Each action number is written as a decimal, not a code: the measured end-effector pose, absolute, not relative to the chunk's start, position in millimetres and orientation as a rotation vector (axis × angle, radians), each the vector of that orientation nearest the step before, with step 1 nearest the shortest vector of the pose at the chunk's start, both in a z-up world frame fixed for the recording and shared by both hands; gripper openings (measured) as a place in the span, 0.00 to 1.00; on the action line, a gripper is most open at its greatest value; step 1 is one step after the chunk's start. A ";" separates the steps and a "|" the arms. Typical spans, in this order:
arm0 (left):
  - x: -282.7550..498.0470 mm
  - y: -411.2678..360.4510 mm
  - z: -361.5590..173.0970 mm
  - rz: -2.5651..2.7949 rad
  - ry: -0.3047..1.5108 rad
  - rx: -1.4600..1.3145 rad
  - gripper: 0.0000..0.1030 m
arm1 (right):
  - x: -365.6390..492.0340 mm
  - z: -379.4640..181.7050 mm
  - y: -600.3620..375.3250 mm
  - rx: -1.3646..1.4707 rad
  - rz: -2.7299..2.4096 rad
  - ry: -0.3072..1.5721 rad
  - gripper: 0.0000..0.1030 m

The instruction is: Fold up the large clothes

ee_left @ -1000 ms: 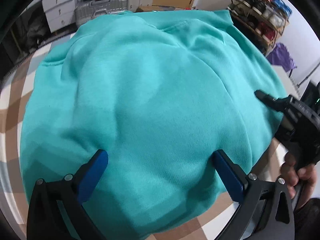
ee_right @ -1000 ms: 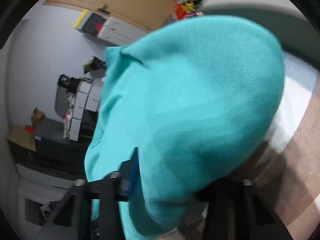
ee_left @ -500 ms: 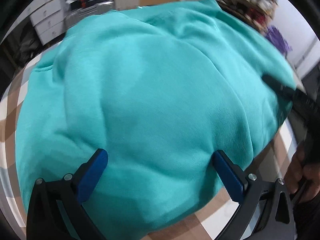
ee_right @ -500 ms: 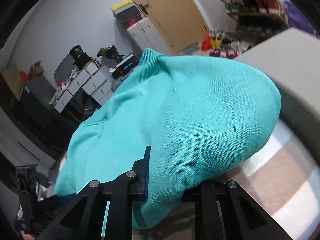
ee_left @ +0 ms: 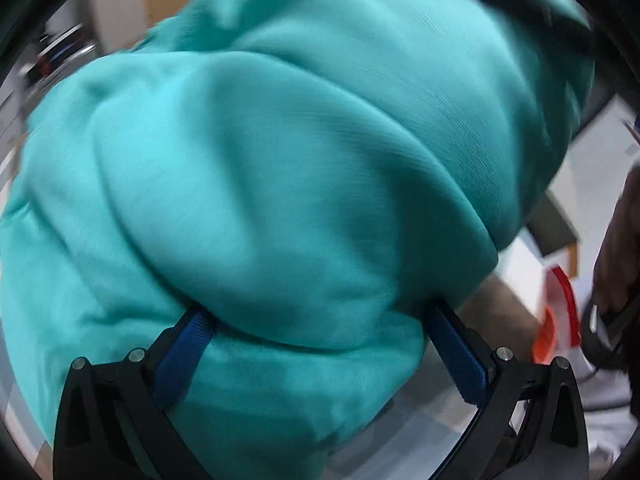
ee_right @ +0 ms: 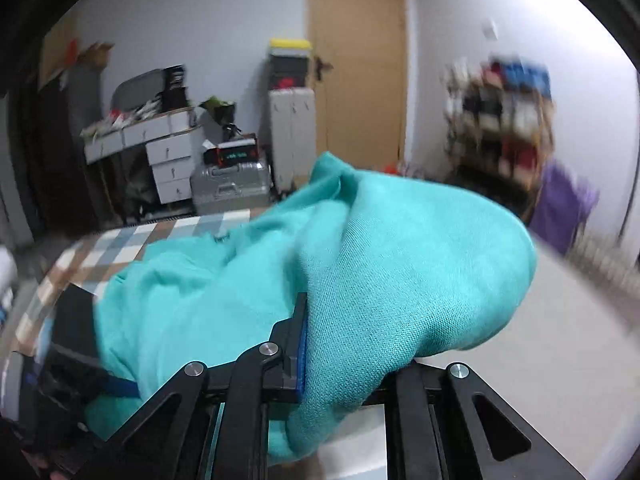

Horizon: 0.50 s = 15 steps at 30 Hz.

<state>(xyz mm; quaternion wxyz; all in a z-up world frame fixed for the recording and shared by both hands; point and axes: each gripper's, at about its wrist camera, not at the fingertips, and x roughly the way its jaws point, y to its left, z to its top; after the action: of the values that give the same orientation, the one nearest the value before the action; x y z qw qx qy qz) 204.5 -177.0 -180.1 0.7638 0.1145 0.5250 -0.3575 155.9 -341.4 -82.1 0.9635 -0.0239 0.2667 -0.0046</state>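
In the left wrist view the left gripper [ee_left: 320, 344] has its two blue-padded fingers [ee_left: 182, 356] spread wide, and a thick bulge of the teal sweatshirt [ee_left: 300, 160] sits between them; the cloth laps over the tip of each pad, yet the picture is blurred and it cannot be told whether the pads truly press on it. The garment fills nearly the whole of that view, bunched in heavy folds and hanging down past the fingers. At the right edge a person's hand [ee_left: 618, 248] grips a dark handle, with a red and white object [ee_left: 560, 320] just beside it, too blurred to name. In the right wrist view the right gripper [ee_right: 340, 360] has its fingers drawn almost together and closing further, with a fold of the same sweatshirt pinched between them; the blue pad of the left-hand finger [ee_right: 302, 356] lies flat against the cloth, while the other finger is hidden under it. From the pinch the cloth rises in a rounded hump and trails away to the left, down onto the bench [ee_right: 120, 240], which bears a checked cover. Behind it stand white drawers [ee_right: 168, 164], a silver suitcase [ee_right: 230, 188], a wooden door [ee_right: 358, 80] and, at the right, blurred shelves [ee_right: 504, 120] crowded with small things.
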 end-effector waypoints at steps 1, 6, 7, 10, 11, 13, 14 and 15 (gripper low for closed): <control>203.2 -176.3 -179.3 -0.812 1.140 0.233 0.99 | 147.3 -71.8 -324.4 -0.154 0.003 0.494 0.12; 209.9 -134.4 -173.4 -0.963 1.168 0.095 0.96 | 98.2 -81.3 -224.9 -0.772 0.103 0.275 0.12; 209.5 -123.7 -172.1 -0.978 1.164 0.086 0.94 | 91.0 -87.7 -213.8 -0.841 0.128 0.255 0.12; 203.2 -84.0 -164.2 -1.029 1.141 0.032 0.91 | 79.5 -104.1 -180.8 -0.956 0.228 0.264 0.12; 201.7 -69.8 -161.6 -1.046 1.133 0.000 0.91 | 78.1 -108.9 -176.5 -0.980 0.242 0.261 0.12; 196.4 -30.6 -153.2 -1.080 1.083 -0.102 0.91 | 70.2 -121.1 -159.6 -1.070 0.284 0.230 0.12; 196.3 -17.6 -151.3 -1.092 1.073 -0.135 0.91 | 68.0 -123.8 -155.3 -1.084 0.294 0.219 0.12; 197.1 -3.8 -150.3 -1.102 1.066 -0.167 0.91 | 63.3 -126.0 -146.2 -1.107 0.316 0.203 0.12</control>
<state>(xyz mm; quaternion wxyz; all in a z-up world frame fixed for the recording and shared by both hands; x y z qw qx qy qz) 197.1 -3.8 -150.3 0.7170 -0.0753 0.4819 -0.4979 63.3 -146.2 -126.0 0.8340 -0.5226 0.0957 0.1492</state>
